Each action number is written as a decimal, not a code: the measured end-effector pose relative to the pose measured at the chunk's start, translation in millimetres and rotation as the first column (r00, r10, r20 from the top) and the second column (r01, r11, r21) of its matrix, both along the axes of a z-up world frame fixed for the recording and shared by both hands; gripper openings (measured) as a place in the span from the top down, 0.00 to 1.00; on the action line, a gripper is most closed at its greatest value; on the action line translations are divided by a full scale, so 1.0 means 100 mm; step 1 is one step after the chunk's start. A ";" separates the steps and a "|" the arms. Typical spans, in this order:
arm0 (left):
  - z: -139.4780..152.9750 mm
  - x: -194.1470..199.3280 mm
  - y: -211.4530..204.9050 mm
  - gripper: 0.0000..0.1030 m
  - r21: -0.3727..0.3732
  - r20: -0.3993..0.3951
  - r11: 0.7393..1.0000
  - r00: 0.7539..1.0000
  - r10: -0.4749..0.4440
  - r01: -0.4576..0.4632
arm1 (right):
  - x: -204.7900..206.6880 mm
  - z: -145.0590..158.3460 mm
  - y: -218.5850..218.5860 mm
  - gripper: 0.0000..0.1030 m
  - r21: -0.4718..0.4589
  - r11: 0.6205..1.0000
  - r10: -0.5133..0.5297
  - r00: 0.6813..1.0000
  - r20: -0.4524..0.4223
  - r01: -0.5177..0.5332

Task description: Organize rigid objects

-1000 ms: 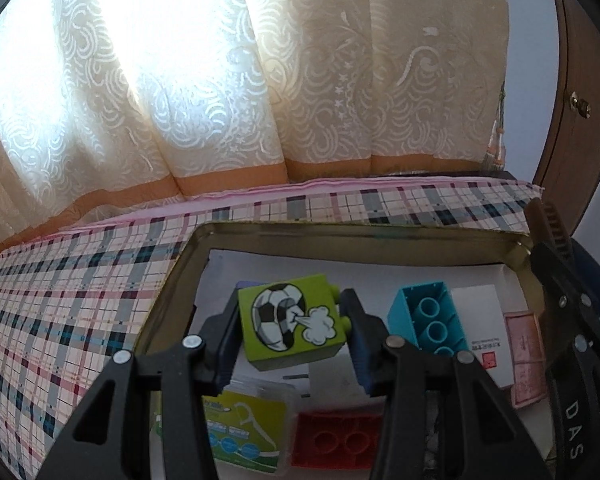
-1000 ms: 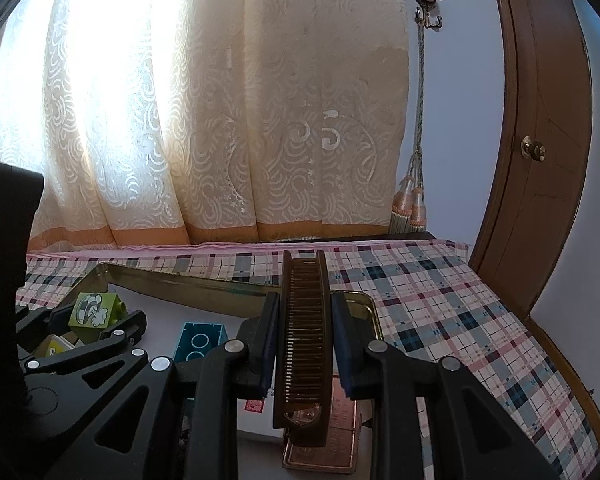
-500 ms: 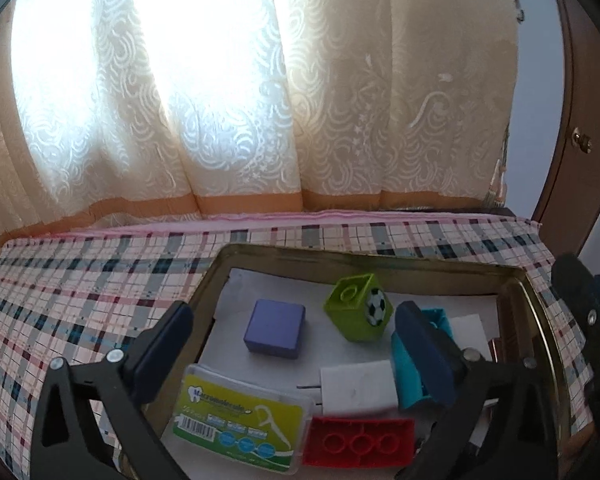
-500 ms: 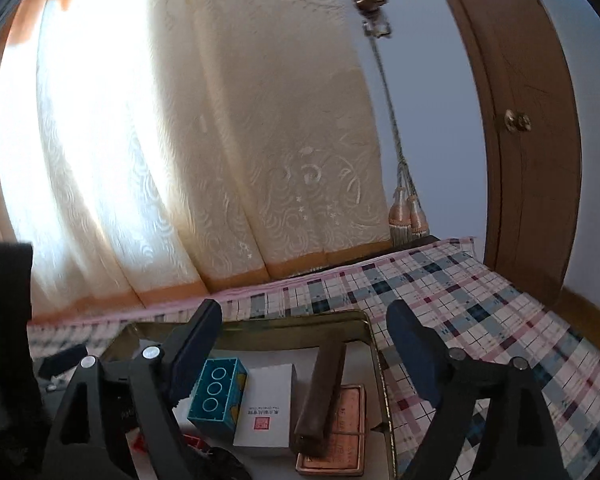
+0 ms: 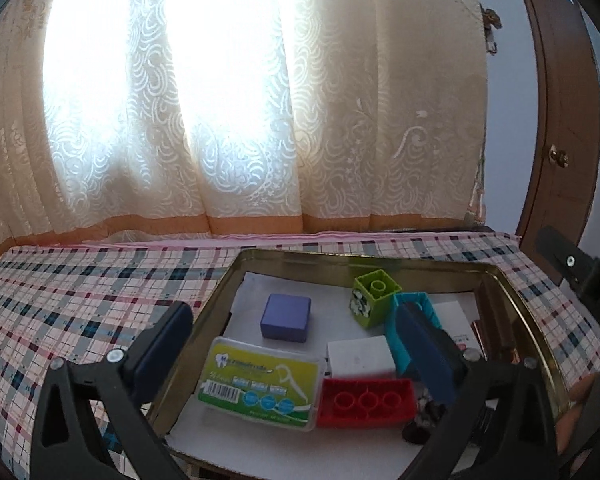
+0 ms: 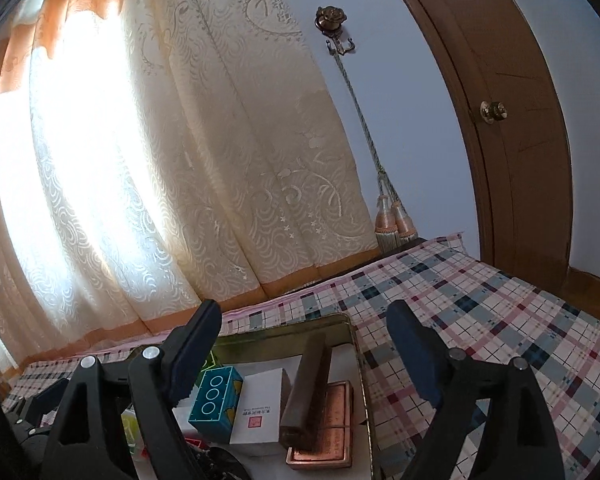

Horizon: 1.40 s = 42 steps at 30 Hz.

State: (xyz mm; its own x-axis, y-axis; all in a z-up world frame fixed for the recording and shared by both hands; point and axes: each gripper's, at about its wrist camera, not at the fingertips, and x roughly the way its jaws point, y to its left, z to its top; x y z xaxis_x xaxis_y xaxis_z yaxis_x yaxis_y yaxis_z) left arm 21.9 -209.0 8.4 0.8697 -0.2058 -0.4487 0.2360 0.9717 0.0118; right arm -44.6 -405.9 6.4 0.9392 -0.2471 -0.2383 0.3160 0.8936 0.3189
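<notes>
Both tools, left (image 5: 296,354) and right (image 6: 304,354), are spread wide, holding nothing. Right below sits the gold tray (image 5: 512,300) with the green soccer block (image 5: 374,298) near its back wall, on a plaid-covered table (image 5: 80,292) by lace curtains (image 5: 220,120).

The left gripper (image 5: 296,354) and right gripper (image 6: 304,344) are observed spread wide, with nothing gripped.

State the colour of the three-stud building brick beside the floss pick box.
Red: the rectangular plastic brick with three round studs, clearest in the left wrist view.
</notes>
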 end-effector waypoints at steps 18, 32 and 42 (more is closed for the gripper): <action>-0.02 -0.28 0.22 0.00 0.031 0.128 0.999 0.991 0.040 -0.044 | -0.37 0.09 0.37 0.16 -0.171 0.972 -0.140 0.982 0.125 0.160; 0.01 -0.53 0.30 0.00 0.045 0.185 0.999 0.983 0.016 -0.025 | -0.62 0.13 0.71 0.16 -0.244 0.956 -0.135 0.983 0.128 0.163; 0.02 -0.71 0.42 0.00 0.015 0.201 0.999 0.979 0.026 -0.029 | -1.02 0.12 0.85 0.10 -0.194 0.955 -0.180 0.961 0.212 0.222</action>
State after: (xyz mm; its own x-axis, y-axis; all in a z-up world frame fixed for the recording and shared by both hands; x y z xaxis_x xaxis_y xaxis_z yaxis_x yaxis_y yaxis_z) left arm -49.1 -167.5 10.8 0.9475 -0.1744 -0.2680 0.2005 0.9770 0.0732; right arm -146.2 -320.7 18.4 0.8871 -0.4613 0.0188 0.4488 0.8713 0.1986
